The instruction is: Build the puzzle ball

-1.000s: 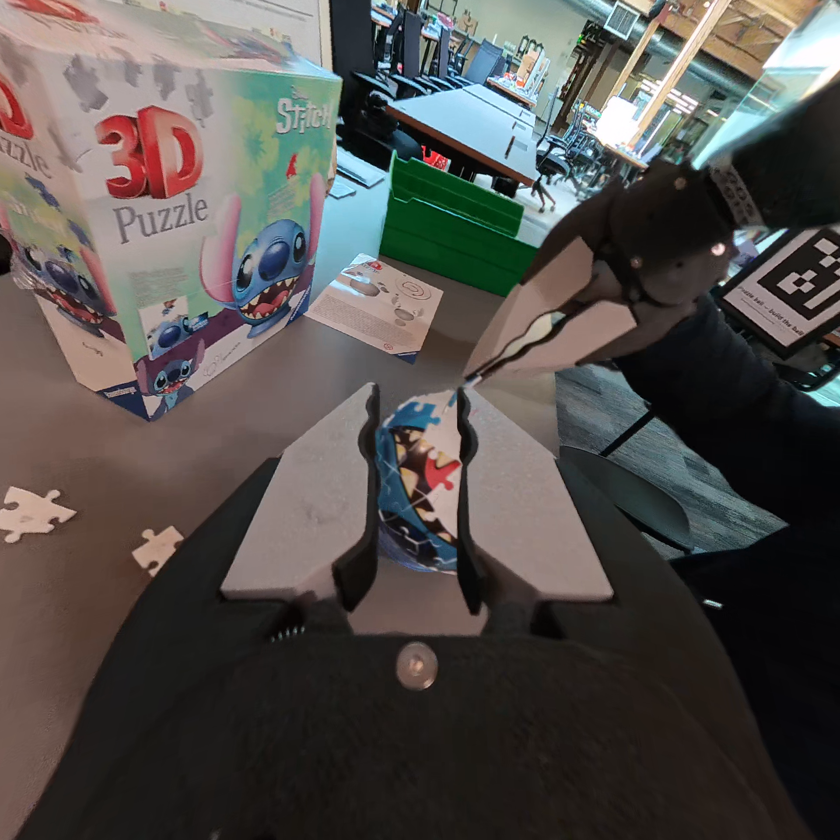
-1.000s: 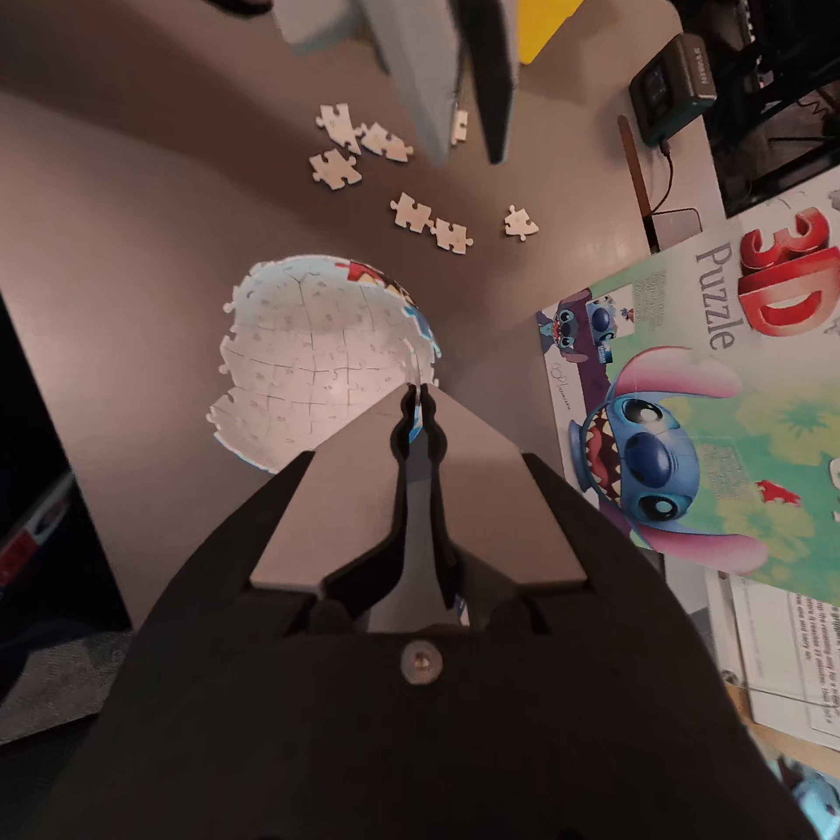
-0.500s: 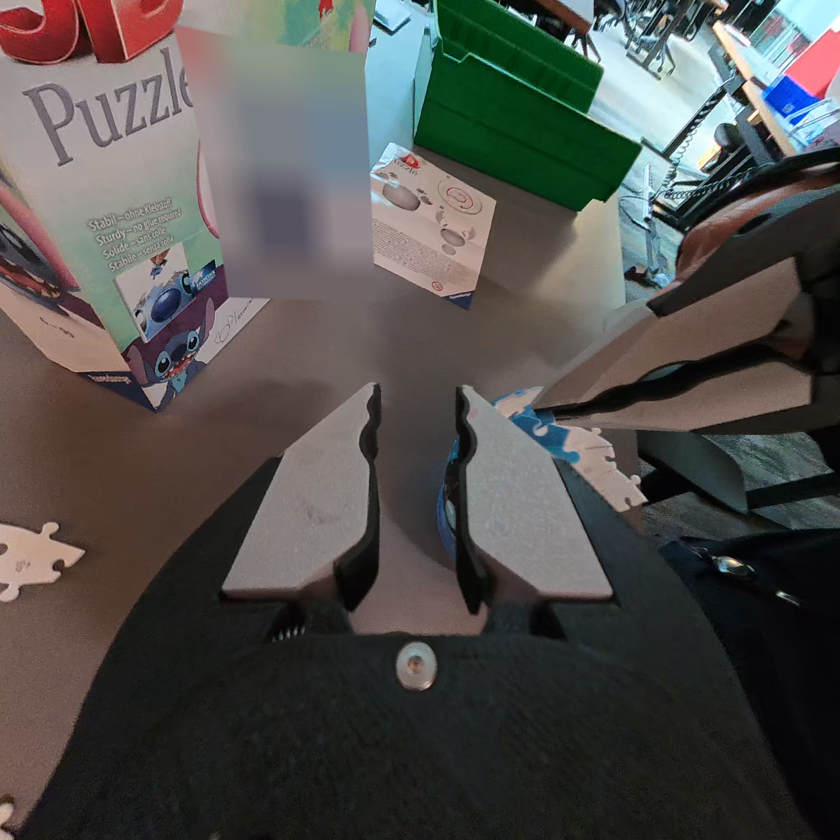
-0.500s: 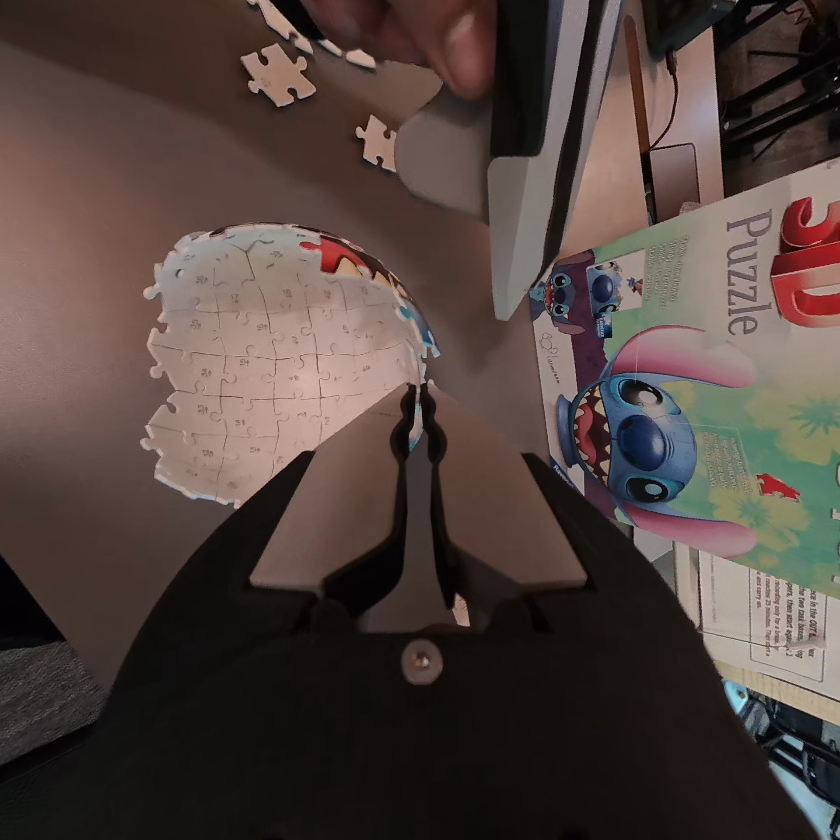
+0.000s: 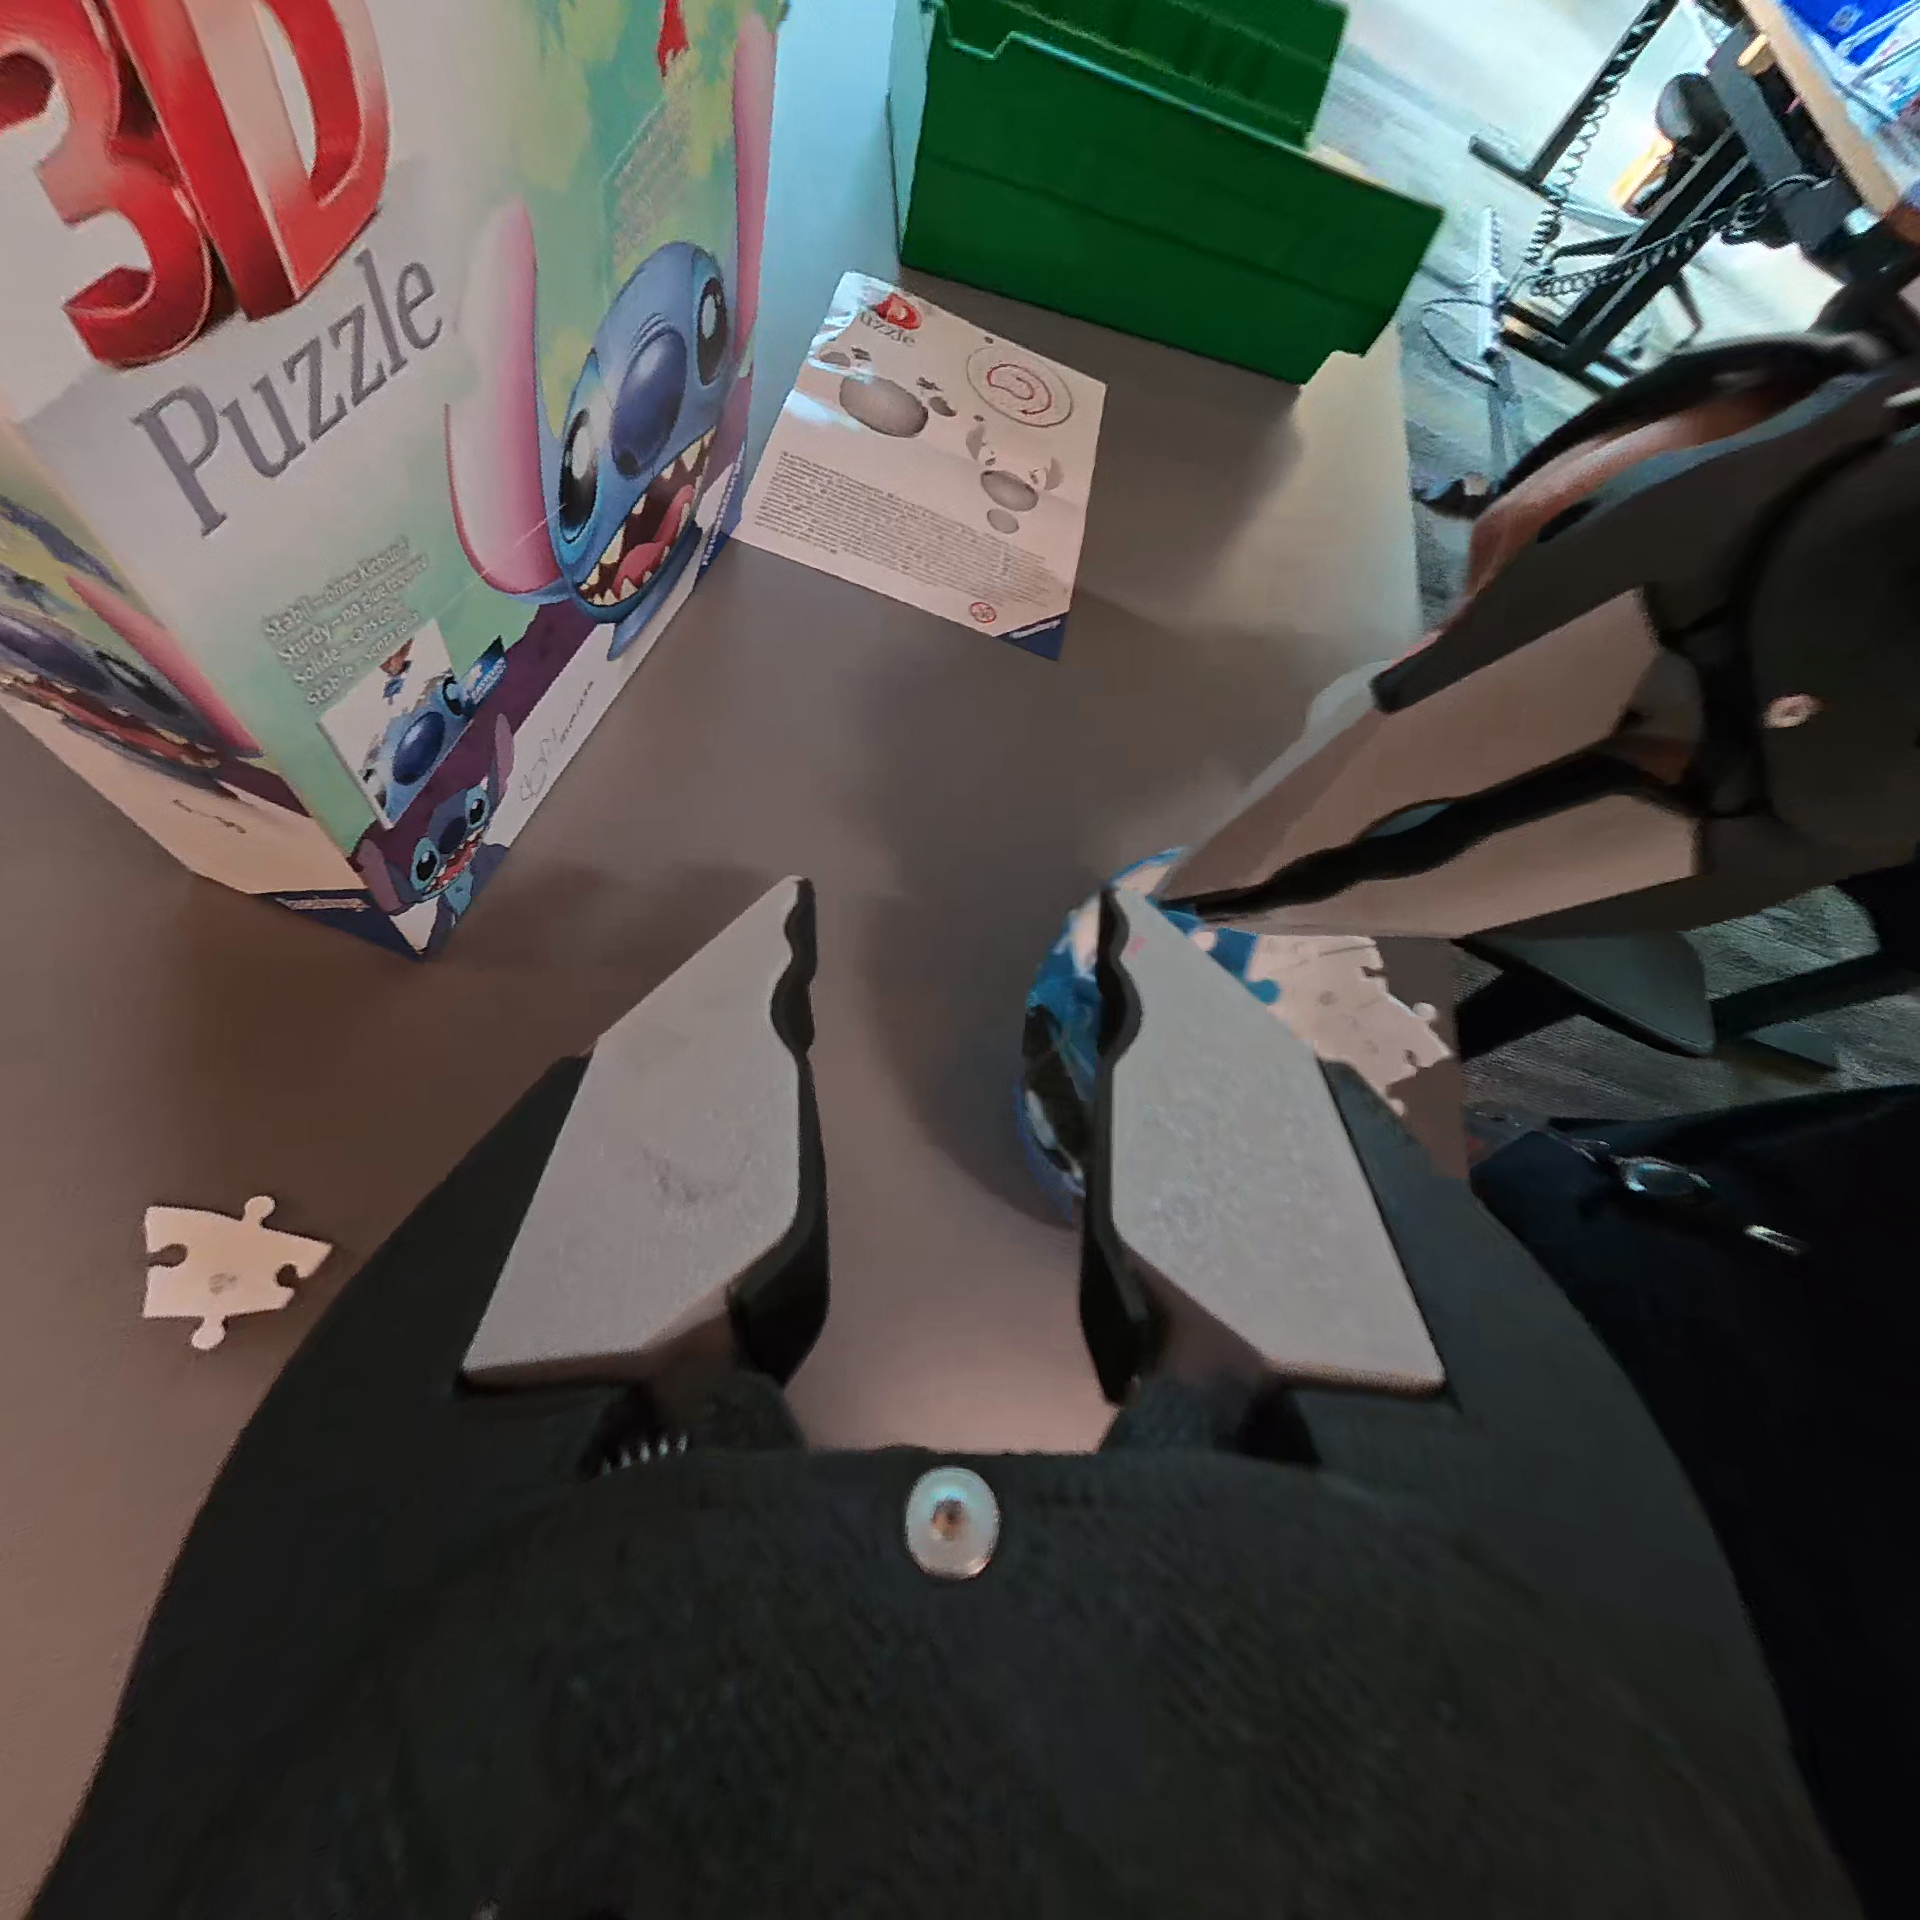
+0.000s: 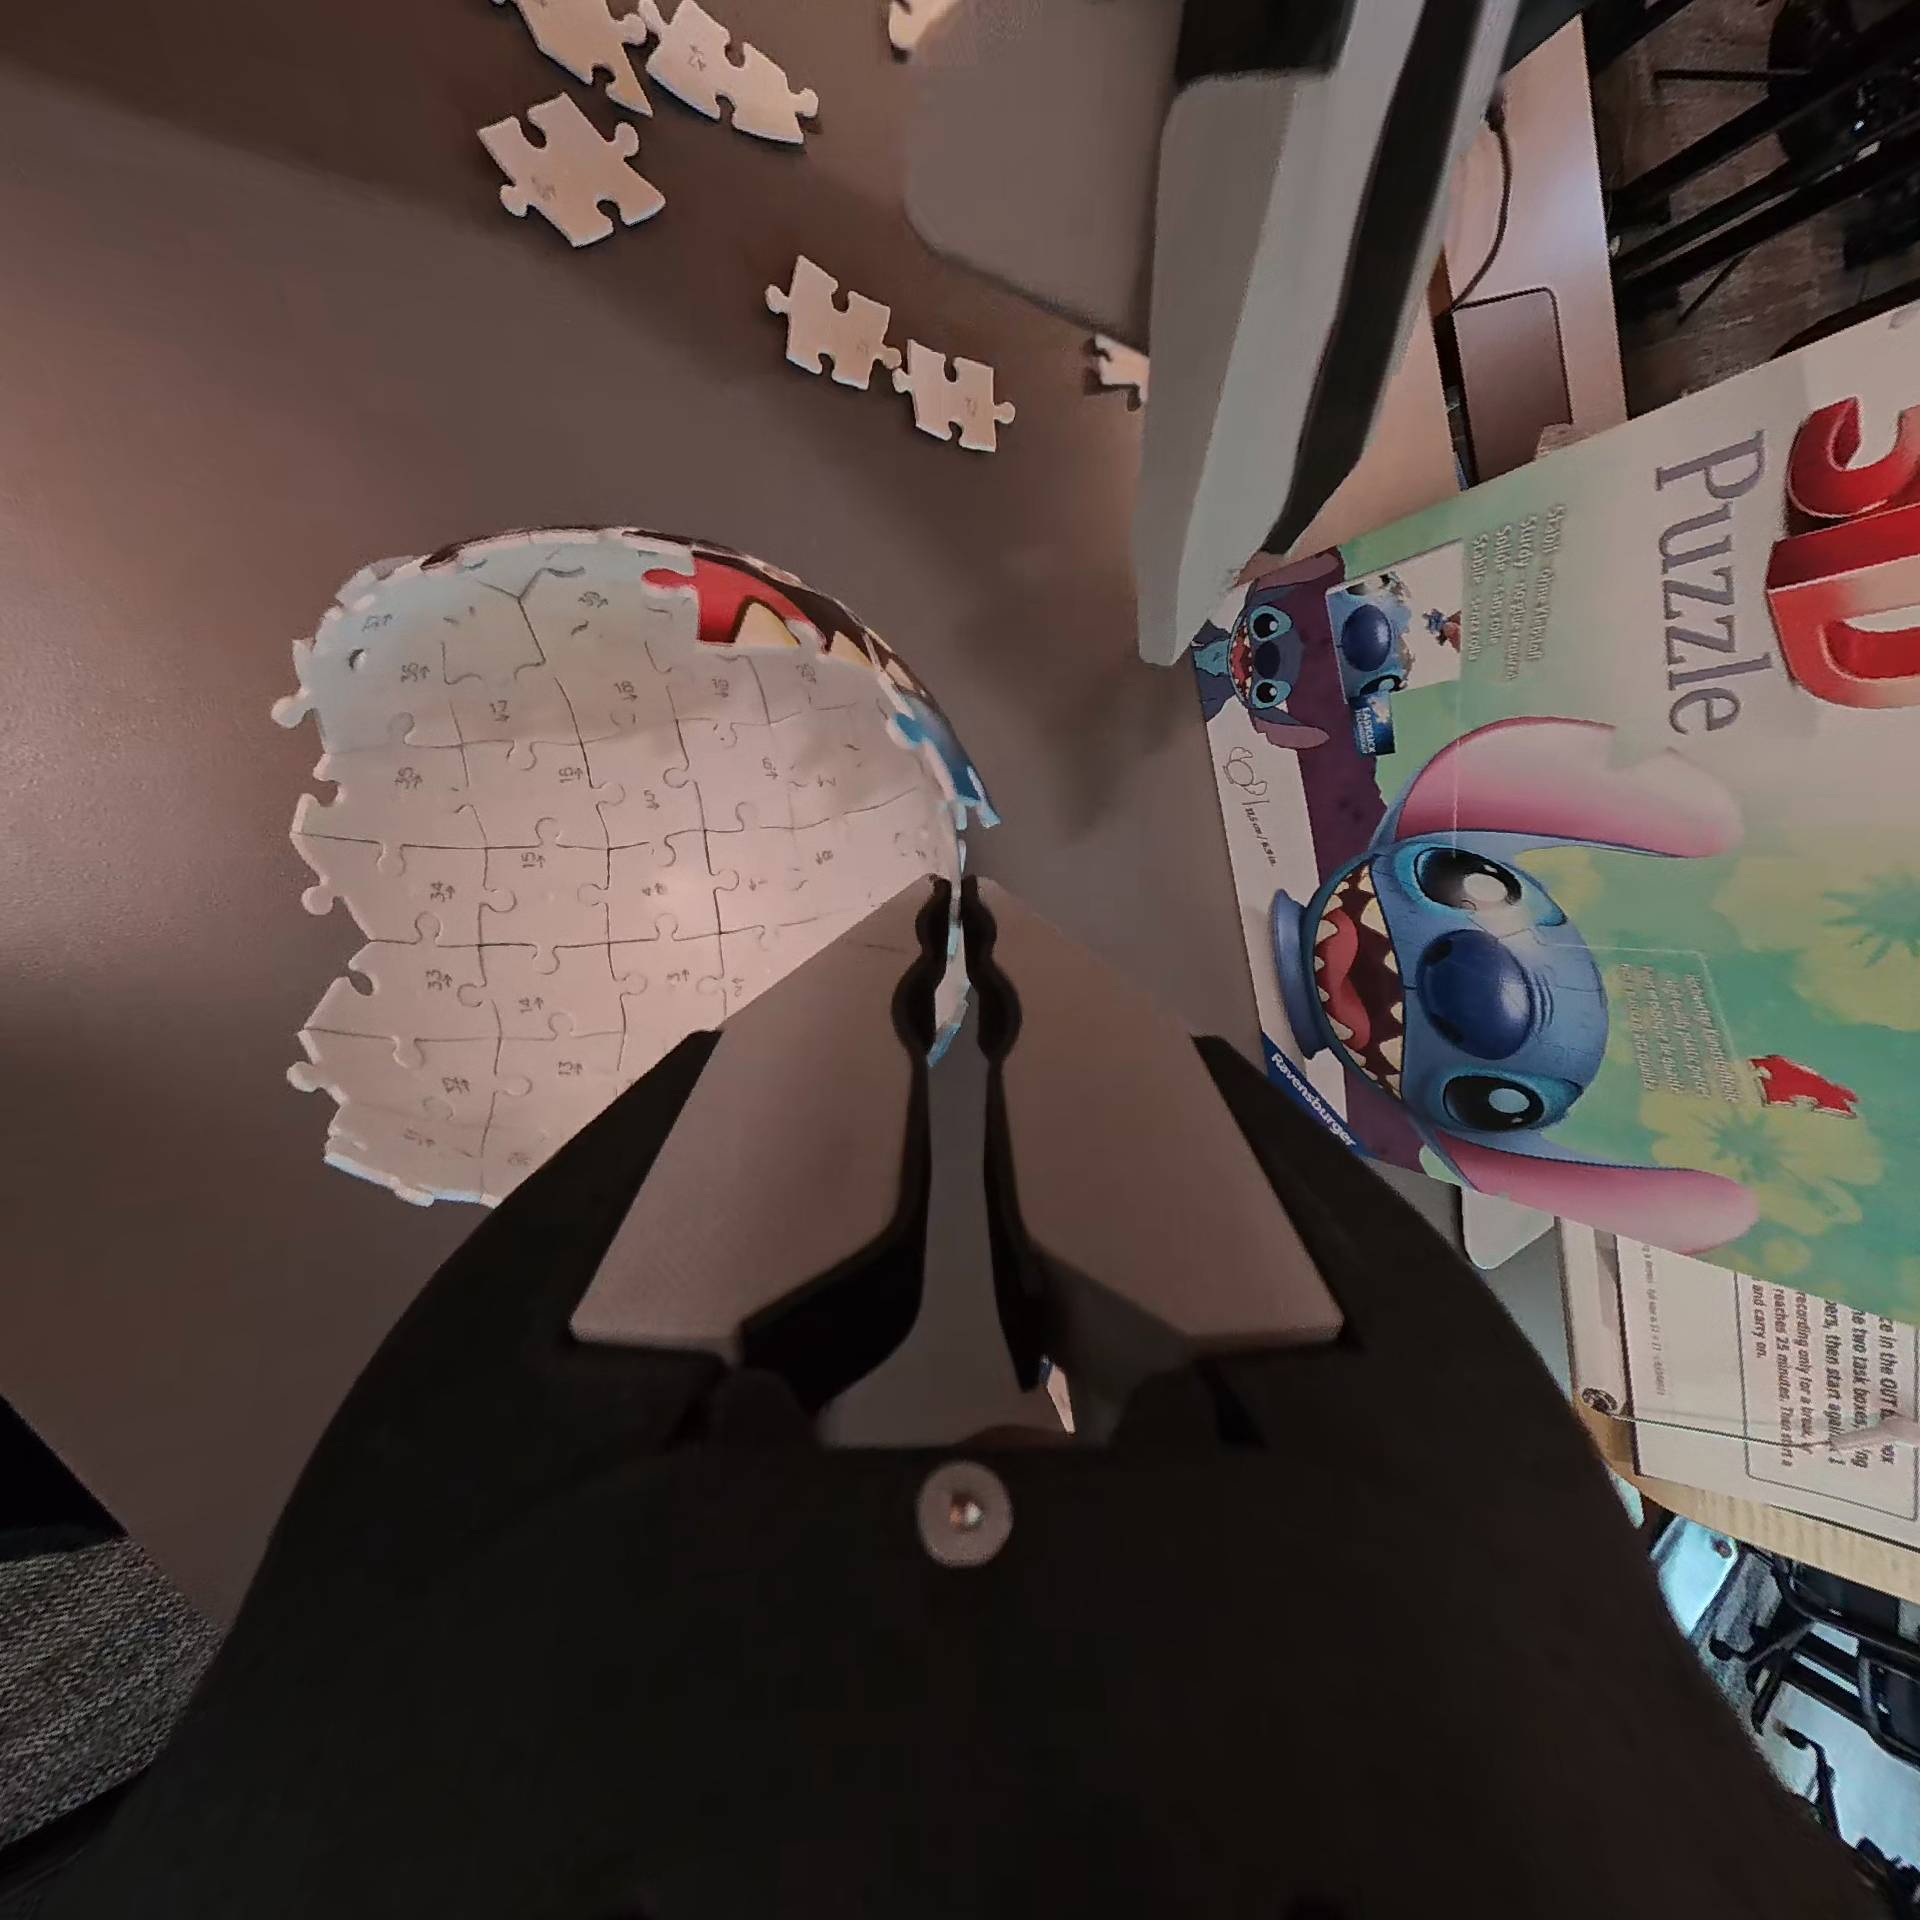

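Note:
The partly built puzzle ball [image 6: 582,852] is a curved shell, white and numbered inside, blue and red outside. My right gripper [image 6: 956,883] is shut on its rim and holds it over the grey table [image 6: 187,416]. In the left wrist view the ball [image 5: 1049,1049] shows blue just right of my left gripper [image 5: 956,914], which is open and empty above the table. The right gripper [image 5: 1184,894] reaches in from the right there. Several loose white pieces [image 6: 894,343] lie beyond the ball, and one piece [image 5: 223,1268] lies left of my left gripper.
The tall puzzle box [image 5: 343,436] stands at the left, also in the right wrist view [image 6: 1621,831]. An instruction leaflet [image 5: 935,468] lies beside it, with a green bin [image 5: 1132,177] behind. The left gripper's fingers [image 6: 1278,312] hang above the box. The table edge [image 5: 1423,935] and a chair lie right.
My left gripper let go of the ball, opened wider and drew back to the left. My right gripper kept its hold and the ball now hangs from it alone.

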`<action>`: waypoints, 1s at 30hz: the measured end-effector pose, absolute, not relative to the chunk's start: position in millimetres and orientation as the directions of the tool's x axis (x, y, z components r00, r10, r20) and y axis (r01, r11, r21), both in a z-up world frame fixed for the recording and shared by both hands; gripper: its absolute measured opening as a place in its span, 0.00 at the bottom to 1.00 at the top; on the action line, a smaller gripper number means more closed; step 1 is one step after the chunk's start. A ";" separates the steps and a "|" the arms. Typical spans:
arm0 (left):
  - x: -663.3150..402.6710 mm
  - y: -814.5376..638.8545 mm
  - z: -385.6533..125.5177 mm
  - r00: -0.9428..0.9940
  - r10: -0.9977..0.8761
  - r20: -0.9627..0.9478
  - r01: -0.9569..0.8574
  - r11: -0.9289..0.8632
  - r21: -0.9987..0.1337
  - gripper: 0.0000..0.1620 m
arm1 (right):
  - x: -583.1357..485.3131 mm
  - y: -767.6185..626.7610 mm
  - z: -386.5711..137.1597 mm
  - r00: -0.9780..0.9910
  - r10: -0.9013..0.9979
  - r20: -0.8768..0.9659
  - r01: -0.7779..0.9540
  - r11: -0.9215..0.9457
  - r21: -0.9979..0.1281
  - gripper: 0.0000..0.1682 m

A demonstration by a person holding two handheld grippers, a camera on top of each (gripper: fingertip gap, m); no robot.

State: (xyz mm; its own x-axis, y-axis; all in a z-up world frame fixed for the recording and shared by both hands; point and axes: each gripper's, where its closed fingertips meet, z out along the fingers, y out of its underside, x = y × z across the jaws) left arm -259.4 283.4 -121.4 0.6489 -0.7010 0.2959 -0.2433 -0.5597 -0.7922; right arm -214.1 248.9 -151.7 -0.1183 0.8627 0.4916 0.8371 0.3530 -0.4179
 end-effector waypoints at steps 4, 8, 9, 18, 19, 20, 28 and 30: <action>-255.2 277.0 -106.1 0.679 -0.678 0.283 -0.269 -0.588 -0.763 0.34 | -213.9 253.2 -151.4 -0.105 0.845 0.524 0.839 0.357 -0.410 0.00; -249.2 281.6 -112.5 0.715 -0.653 0.250 -0.318 -0.622 -0.715 0.30 | -214.0 253.8 -152.7 -0.096 0.830 0.550 0.838 0.366 -0.406 0.00; -246.5 283.6 -115.1 0.711 -0.657 0.253 -0.324 -0.624 -0.711 0.30 | -213.9 254.0 -152.6 -0.092 0.826 0.556 0.837 0.367 -0.406 0.00; -230.4 285.4 -138.5 0.607 -0.640 0.472 -0.237 -0.712 -0.661 0.29 | -215.6 253.3 -152.0 -0.060 0.797 0.601 0.827 0.376 -0.417 0.00; -230.8 283.6 -138.6 0.594 -0.641 0.486 -0.231 -0.714 -0.661 0.30 | -216.0 253.4 -152.4 -0.059 0.797 0.601 0.826 0.377 -0.419 0.00; -231.4 281.8 -137.3 0.580 -0.643 0.500 -0.221 -0.715 -0.663 0.31 | -216.2 253.8 -152.8 -0.056 0.798 0.600 0.825 0.376 -0.422 0.00; -241.0 259.1 -127.3 0.571 -0.677 0.463 -0.267 -0.687 -0.676 0.37 | -217.4 253.4 -148.6 -0.030 0.807 0.590 0.808 0.367 -0.460 0.00; -241.7 253.1 -127.9 0.584 -0.690 0.427 -0.282 -0.666 -0.690 0.37 | -216.8 253.2 -148.6 -0.026 0.810 0.586 0.805 0.364 -0.467 0.00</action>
